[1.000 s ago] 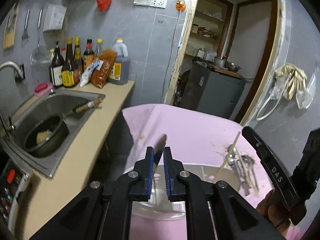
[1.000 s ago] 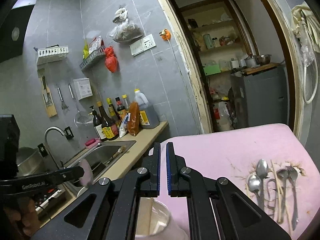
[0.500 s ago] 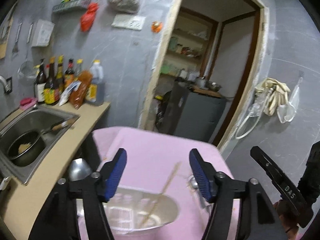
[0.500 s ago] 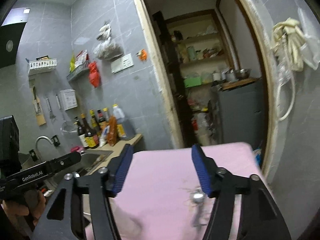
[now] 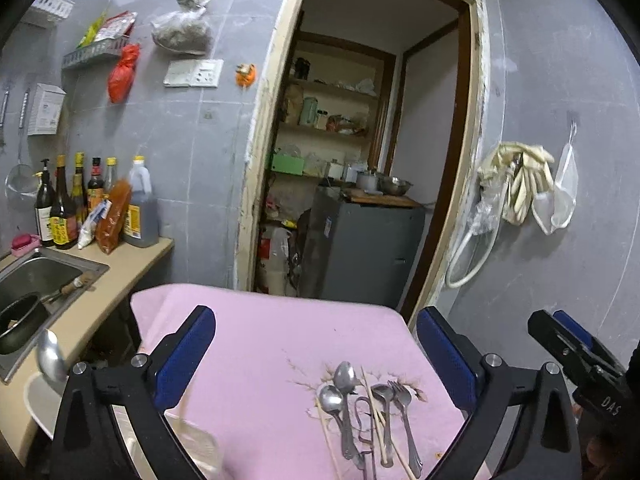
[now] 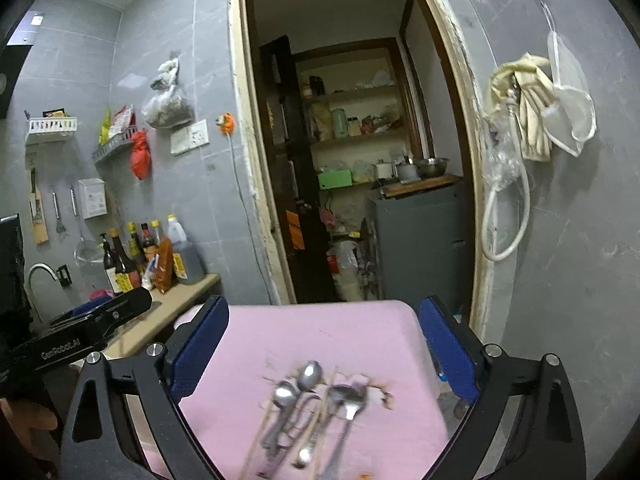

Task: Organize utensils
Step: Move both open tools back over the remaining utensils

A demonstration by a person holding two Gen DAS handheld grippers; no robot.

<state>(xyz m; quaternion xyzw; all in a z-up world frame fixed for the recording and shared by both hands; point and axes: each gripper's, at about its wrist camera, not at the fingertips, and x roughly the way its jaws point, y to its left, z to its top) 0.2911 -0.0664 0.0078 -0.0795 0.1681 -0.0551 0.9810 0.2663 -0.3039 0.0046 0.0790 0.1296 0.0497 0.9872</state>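
Observation:
A heap of metal spoons, a fork and wooden chopsticks (image 5: 366, 416) lies on the pink tablecloth (image 5: 256, 344); it shows blurred in the right wrist view (image 6: 308, 412). My left gripper (image 5: 316, 356) is open wide and empty above the cloth, left of the heap. My right gripper (image 6: 324, 348) is open wide and empty, above and behind the heap. A white holder (image 5: 40, 400) with a metal spoon (image 5: 50, 356) standing in it sits at the lower left of the left wrist view.
A counter (image 5: 120, 276) with a sink (image 5: 44, 272), a pan (image 5: 18, 322) and sauce bottles (image 5: 80, 208) runs along the left. A doorway (image 5: 360, 184) to a pantry with a grey cabinet (image 5: 360, 248) lies behind the table. Gloves (image 5: 520, 184) hang on the right wall.
Both grippers have opened from shut to wide open. The left gripper let go of the spoon, which now stands in the white holder. Both views have swung right toward the utensil heap.

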